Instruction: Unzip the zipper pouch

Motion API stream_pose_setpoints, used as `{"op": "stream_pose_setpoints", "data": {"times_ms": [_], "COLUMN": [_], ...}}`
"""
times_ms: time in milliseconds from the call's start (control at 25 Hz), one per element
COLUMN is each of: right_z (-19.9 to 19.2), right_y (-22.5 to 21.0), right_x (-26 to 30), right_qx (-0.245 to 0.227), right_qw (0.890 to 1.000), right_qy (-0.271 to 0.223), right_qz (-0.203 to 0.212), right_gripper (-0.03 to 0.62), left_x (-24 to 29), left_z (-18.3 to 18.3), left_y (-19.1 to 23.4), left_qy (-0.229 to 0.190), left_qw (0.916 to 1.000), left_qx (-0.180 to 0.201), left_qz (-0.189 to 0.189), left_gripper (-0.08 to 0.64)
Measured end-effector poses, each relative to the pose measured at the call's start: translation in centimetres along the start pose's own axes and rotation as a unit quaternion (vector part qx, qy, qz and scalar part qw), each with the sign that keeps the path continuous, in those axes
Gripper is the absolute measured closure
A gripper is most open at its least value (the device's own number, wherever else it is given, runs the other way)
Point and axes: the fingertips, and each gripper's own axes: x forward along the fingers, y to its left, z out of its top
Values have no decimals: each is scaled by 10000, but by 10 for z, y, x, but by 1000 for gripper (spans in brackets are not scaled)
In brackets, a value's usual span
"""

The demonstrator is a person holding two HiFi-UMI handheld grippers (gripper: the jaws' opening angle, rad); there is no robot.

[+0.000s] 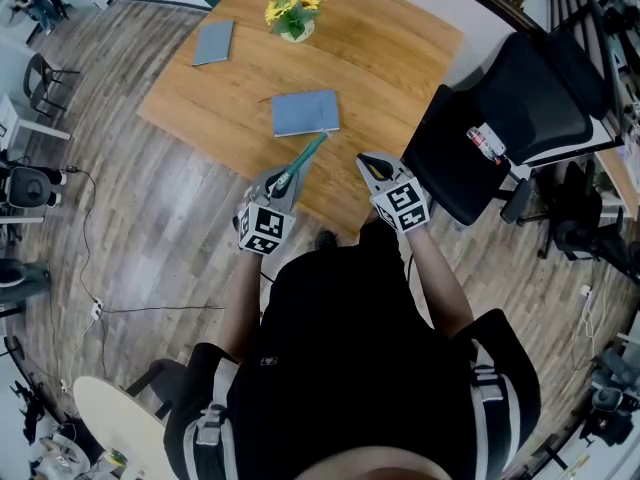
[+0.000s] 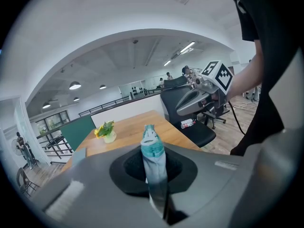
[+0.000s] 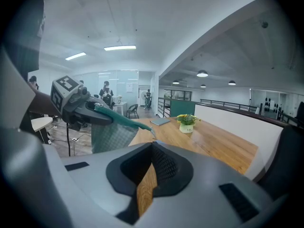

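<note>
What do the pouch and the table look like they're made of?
The pouch: teal mesh fabric, likely synthetic; a fine grid shows on its body. The table: wood or wood-look laminate, matte; grain streaks show, no glare.

In the head view the left gripper (image 1: 280, 186) hides the near end of the zipper pouch (image 1: 305, 158), whose pull is too small to tell.

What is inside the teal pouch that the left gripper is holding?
No contents can be seen. The pouch hangs clamped in the left gripper. No opening shows along its teal top edge, and its mesh side covers whatever may be inside.
</note>
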Motion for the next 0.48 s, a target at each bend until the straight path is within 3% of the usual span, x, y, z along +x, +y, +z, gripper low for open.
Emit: {"op": "stream_pose_setpoints", "data": {"times_ms": [480], "right_z": [0], "right_y": [18], "right_x": [7], "right_qx": [13], "right_qw": [9995], "right_qy": [60], "right_qz": [320], "right_gripper": [589], "left_x": [6], "left_z": [-7], "left_y": [-5], "left_qy": [148], "left_qw": [9998], "left_qx": [76], "left_qz": [-51], "left_gripper": [557]}}
